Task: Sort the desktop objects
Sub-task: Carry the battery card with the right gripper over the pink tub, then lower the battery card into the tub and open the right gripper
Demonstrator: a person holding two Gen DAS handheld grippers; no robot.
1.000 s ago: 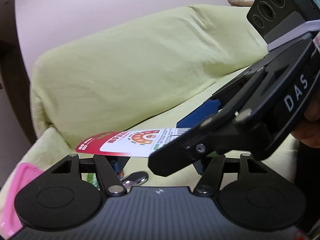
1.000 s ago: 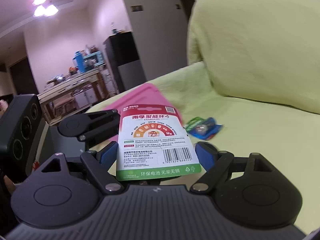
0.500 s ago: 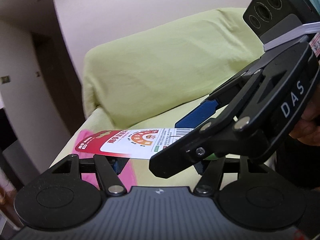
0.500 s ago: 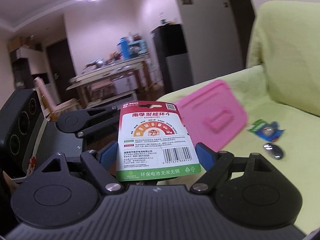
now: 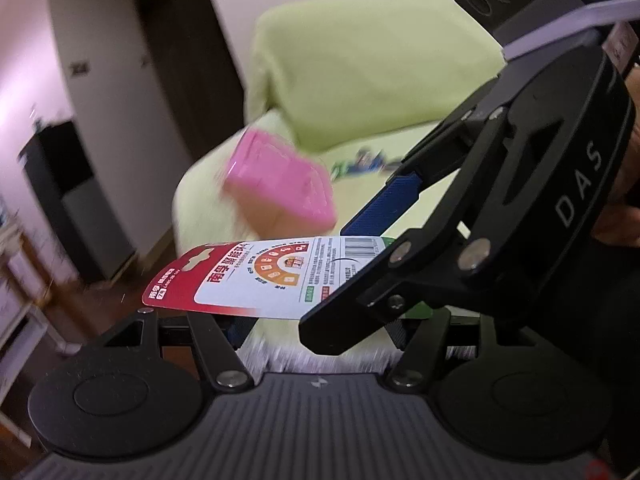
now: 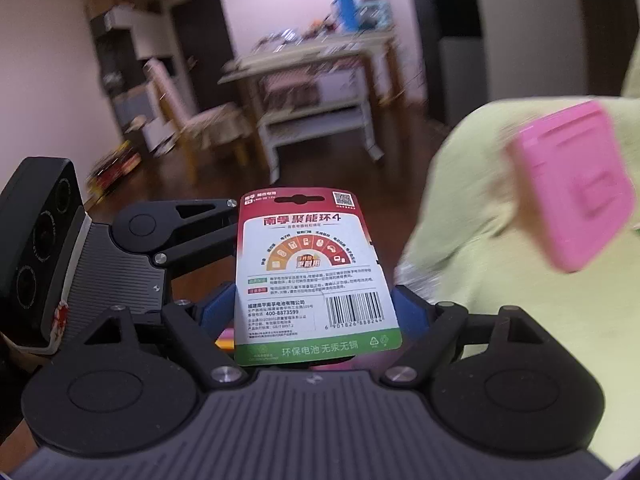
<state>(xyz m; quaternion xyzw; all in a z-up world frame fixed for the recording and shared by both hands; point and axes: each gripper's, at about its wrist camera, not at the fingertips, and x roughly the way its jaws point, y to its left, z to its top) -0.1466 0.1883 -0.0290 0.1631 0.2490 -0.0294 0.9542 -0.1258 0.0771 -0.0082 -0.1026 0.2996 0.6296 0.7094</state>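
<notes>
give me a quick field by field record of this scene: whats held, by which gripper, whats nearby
held item: battery card, printed back with barcode showing
right gripper: jaws shut on the card's lower end
left gripper: jaws under the card; grip cannot be told
nearby: pink box, blurred, on the yellow-green sofa cover
background: cluttered table, dark wood floor
image quality: motion blur

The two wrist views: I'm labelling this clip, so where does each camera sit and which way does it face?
Left wrist: on the left gripper, facing the green sofa; the right gripper and a hand show.
Right wrist: on the right gripper, facing the room's table; the left gripper shows.
Shared: the battery card and the pink box.
</notes>
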